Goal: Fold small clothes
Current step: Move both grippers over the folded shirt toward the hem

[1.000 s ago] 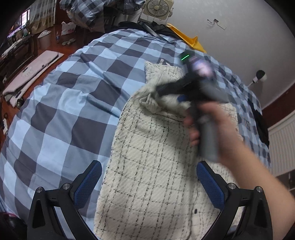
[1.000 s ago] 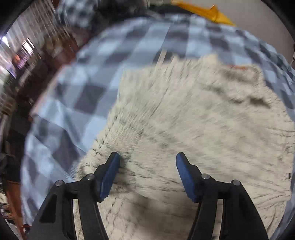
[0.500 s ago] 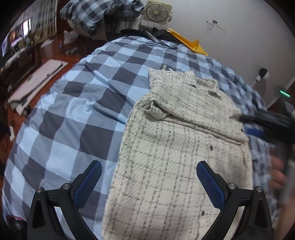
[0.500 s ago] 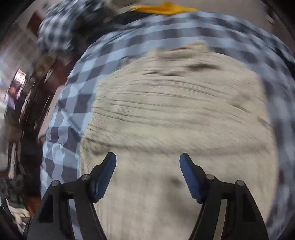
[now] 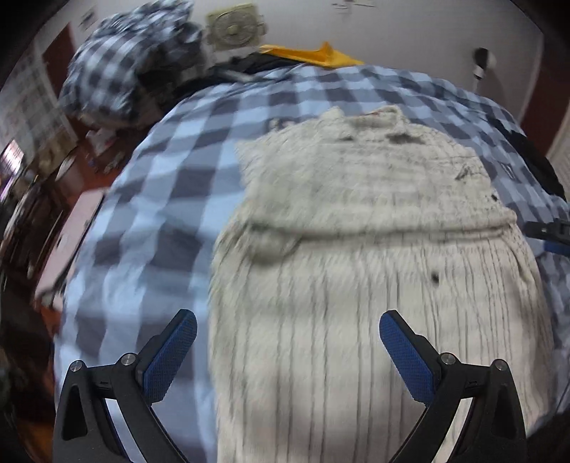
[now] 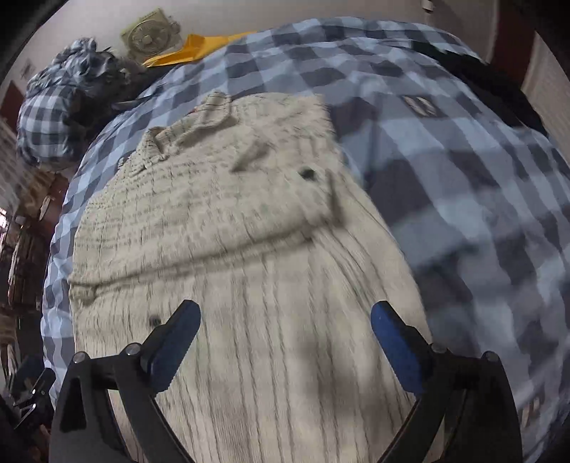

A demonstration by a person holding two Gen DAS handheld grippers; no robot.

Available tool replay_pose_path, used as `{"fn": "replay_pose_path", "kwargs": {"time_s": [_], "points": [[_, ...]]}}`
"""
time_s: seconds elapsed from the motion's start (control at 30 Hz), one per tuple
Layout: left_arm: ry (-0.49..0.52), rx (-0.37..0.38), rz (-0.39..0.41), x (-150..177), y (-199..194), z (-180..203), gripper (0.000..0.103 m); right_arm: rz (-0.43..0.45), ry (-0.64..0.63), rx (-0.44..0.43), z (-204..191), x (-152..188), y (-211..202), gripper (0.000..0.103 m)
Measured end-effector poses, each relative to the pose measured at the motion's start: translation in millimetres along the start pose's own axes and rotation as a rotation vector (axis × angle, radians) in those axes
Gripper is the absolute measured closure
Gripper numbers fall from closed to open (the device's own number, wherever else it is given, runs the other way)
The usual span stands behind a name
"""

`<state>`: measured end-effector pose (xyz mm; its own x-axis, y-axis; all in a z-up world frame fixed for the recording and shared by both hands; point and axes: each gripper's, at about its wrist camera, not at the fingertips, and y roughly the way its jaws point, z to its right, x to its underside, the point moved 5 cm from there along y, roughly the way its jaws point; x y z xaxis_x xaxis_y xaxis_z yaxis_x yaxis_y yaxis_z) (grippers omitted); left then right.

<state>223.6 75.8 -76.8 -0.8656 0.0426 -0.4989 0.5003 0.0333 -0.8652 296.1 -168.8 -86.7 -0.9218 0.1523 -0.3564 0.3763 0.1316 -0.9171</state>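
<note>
From my left wrist camera, the left gripper point(image 5: 286, 350) sits nearest, its blue-padded fingers point(image 5: 171, 359) spread wide and holding nothing. One finger is over the checked bedspread point(image 5: 149, 199), the other over the cream garment point(image 5: 356, 285) below. My right gripper point(image 6: 285, 343) looks the same in its own view: fingers point(image 6: 397, 350) spread apart, empty, both hovering above the cloth; I cannot tell whether either gripper touches it.

The cream garment, with thin dark grid lines and dark buttons, lies flat on the bed, running away from both cameras. Part-way up, a fold edge crosses it from side to side, with another layer of the same cloth lying over the upper part. A small bunched lump sits at the left end of that fold in the left view. Beyond it, the collar point(image 6: 199, 121) lies at the far end, pointing toward the wall. Both views are smeared with motion blur, so finer detail of the weave is lost.

In the left view, a dark piece of the right gripper pokes in at the right edge, just beside the fold's end.

Farther back, past the head of the bed, I see an orange item point(image 5: 313, 57), a square fan point(image 6: 148, 34) against the white wall, and a heap of checked bedding point(image 5: 121, 74) to the left.
</note>
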Motion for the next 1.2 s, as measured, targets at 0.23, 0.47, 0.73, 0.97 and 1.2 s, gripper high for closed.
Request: {"fn": "replay_pose_path", "kwargs": {"time_s": [0.23, 0.47, 0.73, 0.97, 1.2], "points": [[-0.021, 0.072, 0.005, -67, 88, 11, 0.0, 0.087, -0.194, 0.052, -52, -35, 41, 0.008], [-0.093, -0.017, -0.133, -58, 153, -47, 0.0, -0.008, -0.188, 0.213, -13, -41, 86, 0.008], [-0.235, -0.189, -0.11, -46, 102, -132, 0.0, 0.002, 0.045, 0.212, 55, -61, 57, 0.008], [-0.152, -0.095, 0.005, -65, 67, -92, 0.0, 0.148, -0.047, 0.113, -6, -56, 5, 0.008], [0.065, 0.011, -0.029, -87, 119, 5, 0.0, 0.054, -0.299, 0.081, -61, -40, 66, 0.008]]}}
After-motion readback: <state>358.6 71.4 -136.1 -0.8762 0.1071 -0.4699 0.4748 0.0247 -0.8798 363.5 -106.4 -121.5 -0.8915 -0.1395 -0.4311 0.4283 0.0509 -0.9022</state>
